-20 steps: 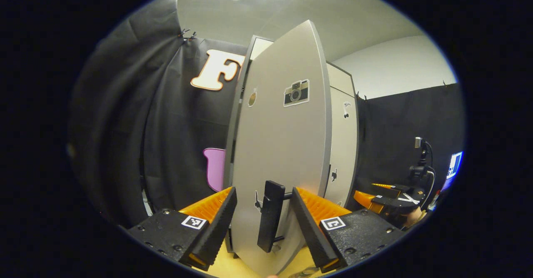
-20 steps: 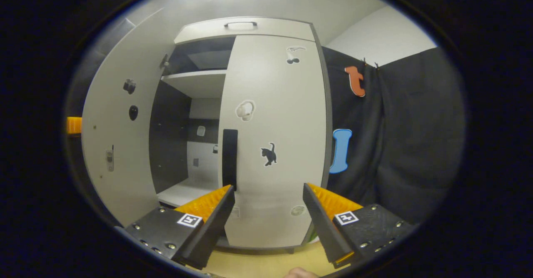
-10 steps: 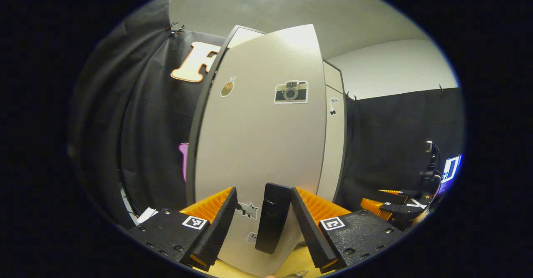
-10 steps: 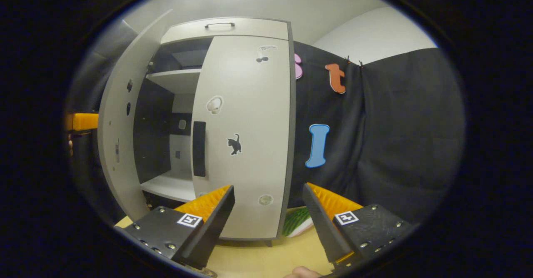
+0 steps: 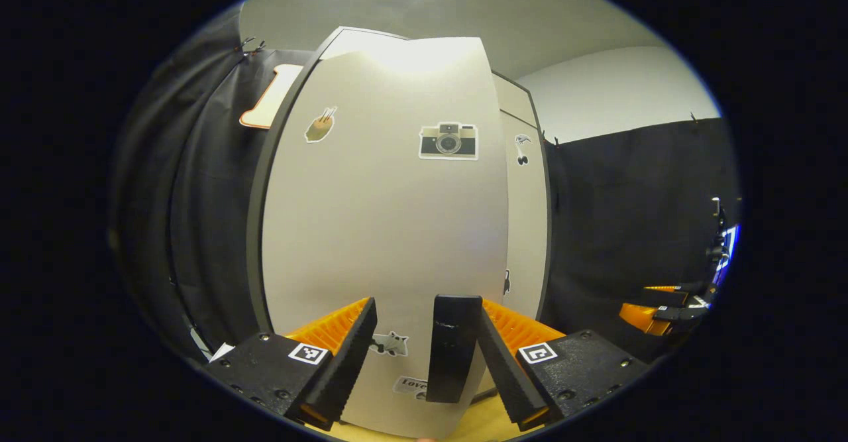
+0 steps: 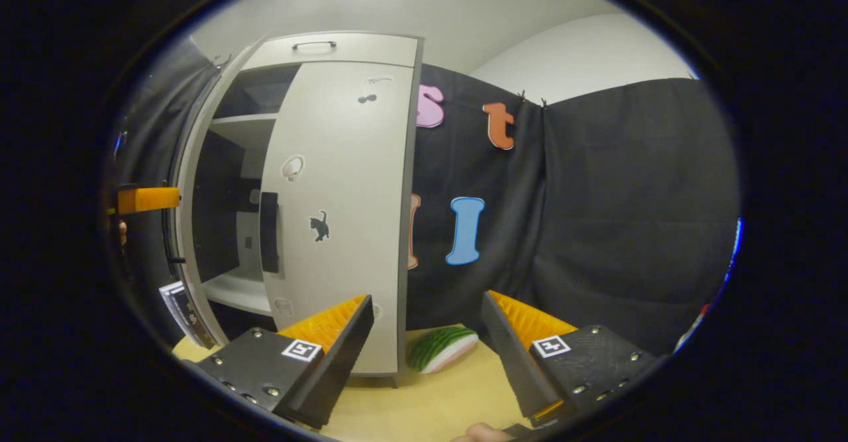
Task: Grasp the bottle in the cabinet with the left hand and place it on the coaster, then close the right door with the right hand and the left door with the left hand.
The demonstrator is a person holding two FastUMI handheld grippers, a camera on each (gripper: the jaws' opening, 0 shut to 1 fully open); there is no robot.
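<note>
The cabinet's left door (image 5: 384, 230), pale grey with stickers, stands close in front of my left gripper (image 5: 426, 306). Its black handle (image 5: 452, 349) sits between my open fingers, close against the right finger (image 5: 503, 356). Beyond it the right door (image 5: 527, 230) lies flat against the cabinet. In the right gripper view the right door (image 6: 338, 197) is shut, its black handle (image 6: 269, 232) facing me. The left door (image 6: 192, 230) stands partly ajar, edge-on, with dark shelves behind. My right gripper (image 6: 427, 299) is open, holds nothing and hangs back from the cabinet.
A watermelon-slice object (image 6: 440, 349) lies on the yellow table (image 6: 424, 402) just right of the cabinet. The left gripper's orange finger (image 6: 147, 199) pokes in beside the ajar door. Far right in the left gripper view is the right gripper (image 5: 662, 303).
The left door has swung well toward shut with my left gripper at its handle. My right gripper has drawn back and turned right, so the cabinet slid leftward in its view.
</note>
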